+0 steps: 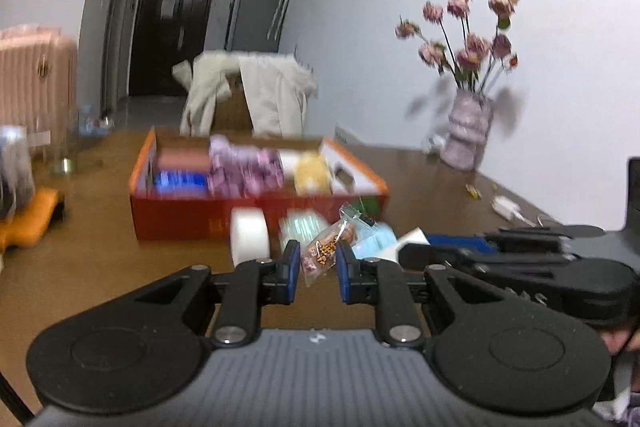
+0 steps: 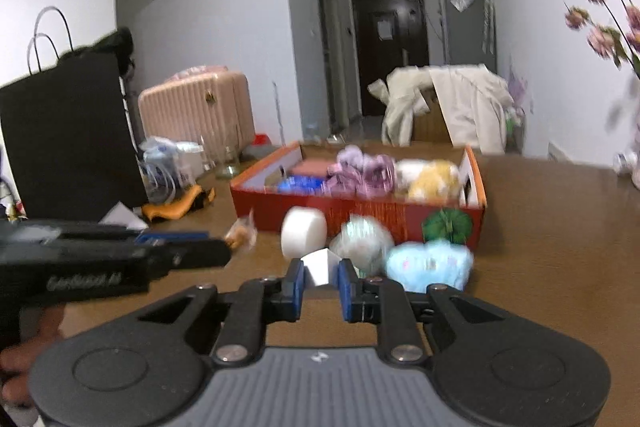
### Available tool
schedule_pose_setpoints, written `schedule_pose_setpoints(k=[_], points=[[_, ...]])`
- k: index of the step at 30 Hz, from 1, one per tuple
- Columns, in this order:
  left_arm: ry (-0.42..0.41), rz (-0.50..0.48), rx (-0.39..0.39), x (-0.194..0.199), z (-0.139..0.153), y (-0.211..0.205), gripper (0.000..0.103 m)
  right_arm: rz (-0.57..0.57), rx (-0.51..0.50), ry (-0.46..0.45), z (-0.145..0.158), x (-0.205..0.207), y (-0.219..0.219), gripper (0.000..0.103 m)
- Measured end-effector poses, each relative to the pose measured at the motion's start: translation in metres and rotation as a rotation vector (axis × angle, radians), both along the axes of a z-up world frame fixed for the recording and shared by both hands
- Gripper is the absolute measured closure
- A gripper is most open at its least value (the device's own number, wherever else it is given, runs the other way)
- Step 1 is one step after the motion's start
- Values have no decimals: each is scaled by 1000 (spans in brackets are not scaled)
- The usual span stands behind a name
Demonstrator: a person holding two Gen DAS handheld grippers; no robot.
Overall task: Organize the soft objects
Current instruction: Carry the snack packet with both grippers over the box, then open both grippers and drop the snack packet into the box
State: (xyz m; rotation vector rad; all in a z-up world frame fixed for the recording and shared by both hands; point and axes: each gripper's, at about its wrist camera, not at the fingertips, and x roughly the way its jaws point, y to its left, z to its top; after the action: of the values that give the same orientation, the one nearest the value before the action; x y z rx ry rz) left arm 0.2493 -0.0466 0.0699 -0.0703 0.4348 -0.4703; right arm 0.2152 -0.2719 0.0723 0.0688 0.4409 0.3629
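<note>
An orange-red cardboard box (image 1: 224, 217) (image 2: 360, 213) on the brown table holds pink, blue, purple and yellow soft items. In front of it lie a white roll (image 1: 249, 239) (image 2: 302, 235), a pale green bundle (image 1: 302, 229) (image 2: 362, 239), a light blue soft pack (image 1: 374, 243) (image 2: 430, 263), a green ball (image 2: 446, 225) and a white card (image 2: 318, 267). My left gripper (image 1: 317, 269) is open around a small clear bag (image 1: 328, 247) (image 2: 242, 235) with orange-brown contents. My right gripper (image 2: 320, 283) is open, its fingertips framing the white card.
A vase of pink flowers (image 1: 468, 131) stands at the table's far right. Small white and yellow bits (image 1: 506, 205) lie near it. A chair draped in cream cloth (image 1: 248, 91) is behind the box. A pink suitcase (image 2: 198, 109) and black bag (image 2: 68, 135) stand left.
</note>
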Motion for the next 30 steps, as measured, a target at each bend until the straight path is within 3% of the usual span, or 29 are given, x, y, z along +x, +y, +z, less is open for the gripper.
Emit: schedule_pose_setpoints(k=[2,5,9,14,17,21,23,25,30], points=[[-23,11,2,25,11,0,83,2,-24,-33,11,20,-1,85],[8,17,-1,76,19,0,84,7,-26,-47,21,62,-2,85],[92,40,5,152,12,0,84,4,3,24,15,131,0,85],[187,69,84,227,-13,-6,83,13,4,125,-16,196,15,85],[209,42,133,246,-27,-9,81,29,13,173,-32,219,25,84],[247,49,92,259,-34,-1,66,75,-7,211,-49,230,43,80],[258,50,59,262,-32,5,55,80,2,215,-52,231,45,62],[252,30,40,259,-29,7,48,67,9,213,-50,229,43,52],[232,46,55,244,-12,12,45,31,35,174,-26,217,26,52]])
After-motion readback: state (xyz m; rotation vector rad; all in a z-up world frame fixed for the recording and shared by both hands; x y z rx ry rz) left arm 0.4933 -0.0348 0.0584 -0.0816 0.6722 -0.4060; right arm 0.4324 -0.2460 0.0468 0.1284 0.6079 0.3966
